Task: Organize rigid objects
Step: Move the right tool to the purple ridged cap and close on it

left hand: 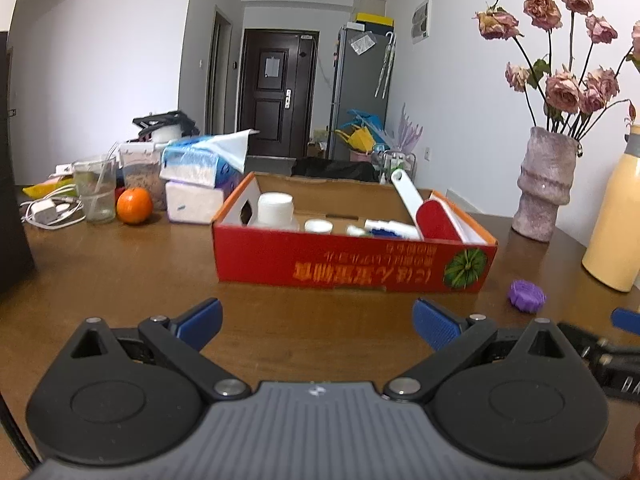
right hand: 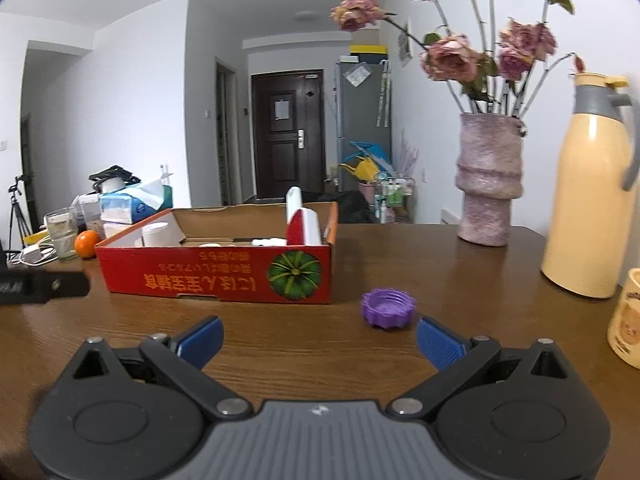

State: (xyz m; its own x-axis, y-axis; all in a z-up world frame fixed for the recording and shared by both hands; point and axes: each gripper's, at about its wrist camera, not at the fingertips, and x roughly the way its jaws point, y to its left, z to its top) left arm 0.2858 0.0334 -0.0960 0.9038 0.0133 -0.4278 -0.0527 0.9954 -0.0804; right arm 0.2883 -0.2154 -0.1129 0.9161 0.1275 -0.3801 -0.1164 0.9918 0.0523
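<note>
Table (right hand: 400,360), wooden; room apparently a hallway.

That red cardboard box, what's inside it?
The red box holds a white jar, smaller white containers and a red-and-white lint roller. Its front wall hides whatever lies lower down.
</note>
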